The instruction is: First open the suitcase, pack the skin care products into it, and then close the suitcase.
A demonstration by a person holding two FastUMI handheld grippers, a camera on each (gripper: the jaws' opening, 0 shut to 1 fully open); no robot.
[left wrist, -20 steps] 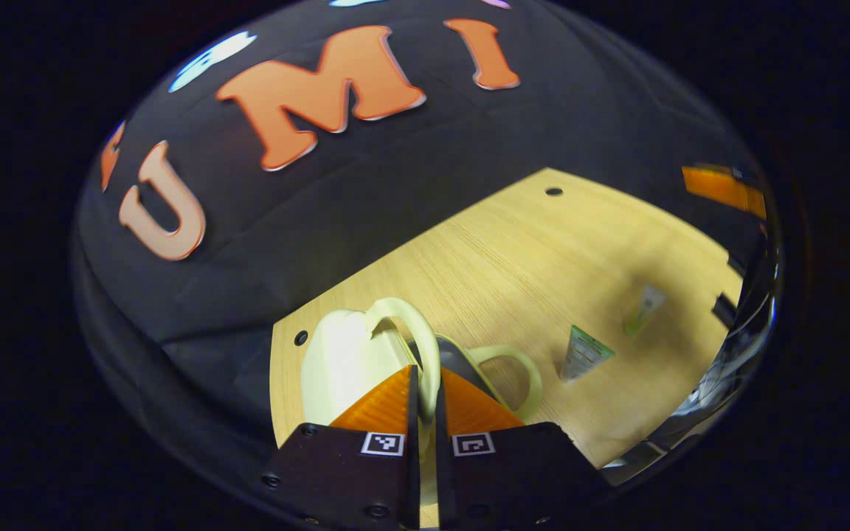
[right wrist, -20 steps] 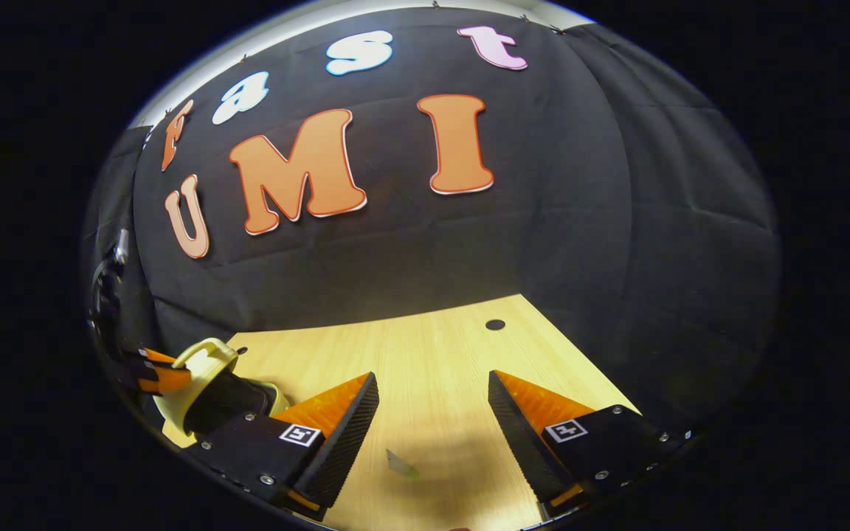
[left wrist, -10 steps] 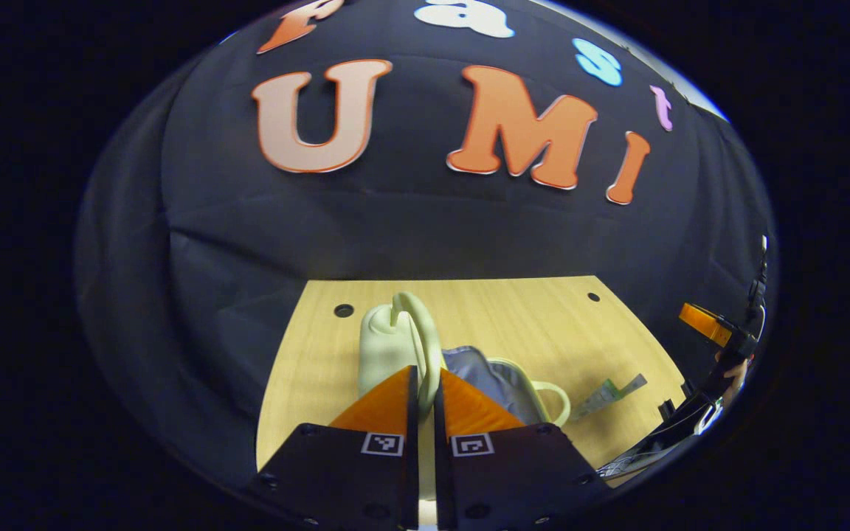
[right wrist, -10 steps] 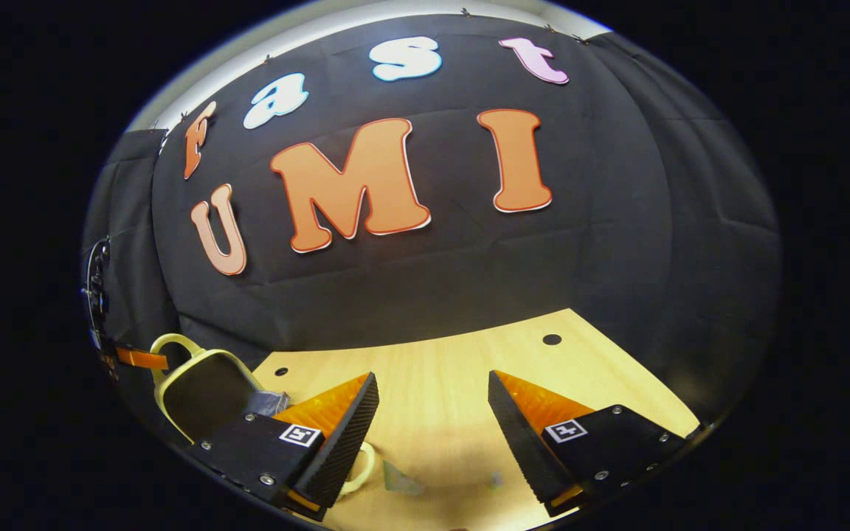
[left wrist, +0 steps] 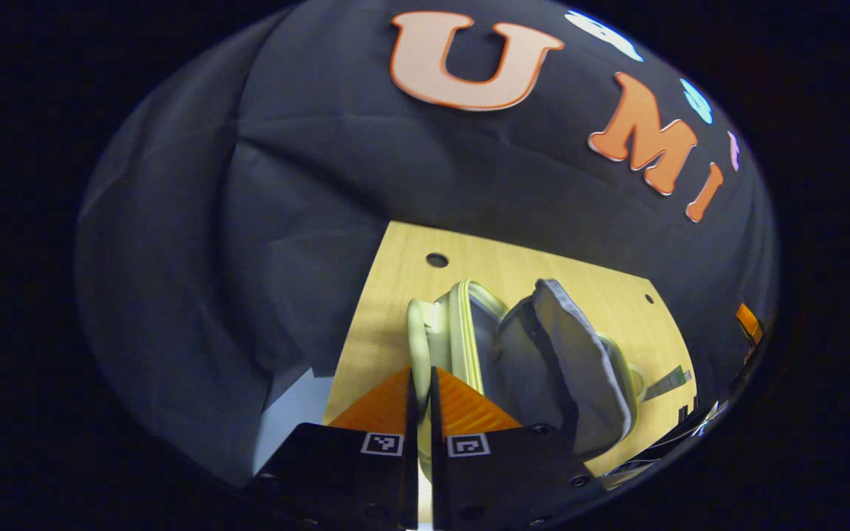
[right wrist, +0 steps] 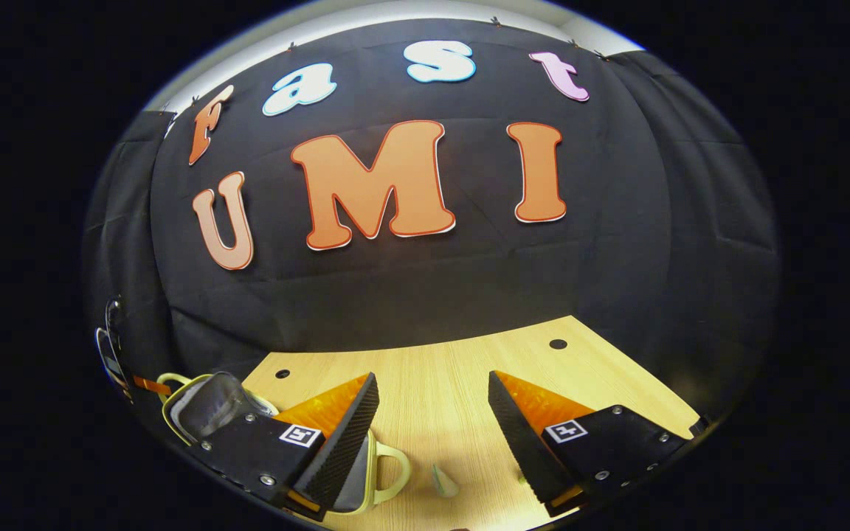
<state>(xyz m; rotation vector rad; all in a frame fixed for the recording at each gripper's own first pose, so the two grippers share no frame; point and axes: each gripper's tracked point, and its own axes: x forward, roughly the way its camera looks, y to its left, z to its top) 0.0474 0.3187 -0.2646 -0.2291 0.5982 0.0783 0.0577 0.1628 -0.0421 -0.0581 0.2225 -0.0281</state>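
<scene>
The small pale green suitcase lies open on the wooden table, its grey lining showing. My left gripper is shut on the handle of the lid half, which it holds tipped back. A skin care tube lies to the right of the case. In the right gripper view the open suitcase sits at lower left, with its other handle beside a tube. My right gripper hangs open above the table, holding nothing.
The black cloth wall stands close behind the table. Round holes mark the table's back corners. The table's left edge runs just beside the suitcase, with pale floor below it.
The left gripper has swung the lid by its handle further open, so the grey lining of both halves now shows. The right gripper stays open and has shifted only slightly.
</scene>
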